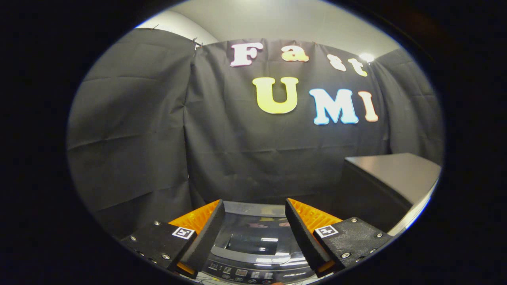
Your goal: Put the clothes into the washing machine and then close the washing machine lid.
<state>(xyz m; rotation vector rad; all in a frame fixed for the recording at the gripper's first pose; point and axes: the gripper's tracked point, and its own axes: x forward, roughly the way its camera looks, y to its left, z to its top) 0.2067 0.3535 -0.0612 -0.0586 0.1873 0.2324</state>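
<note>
The washing machine [253,241] sits low between and just beyond my fingers. Its glossy dark lid [253,227] lies flat and down, with a control panel [241,273] of buttons along the near edge. My gripper [254,209] hangs above the machine, open, with nothing between its fingers. I see no clothes from here.
Black cloth walls close in behind and to the left of the machine. A grey flat-topped cabinet or table [396,174] stands to the right, higher than the machine's top.
</note>
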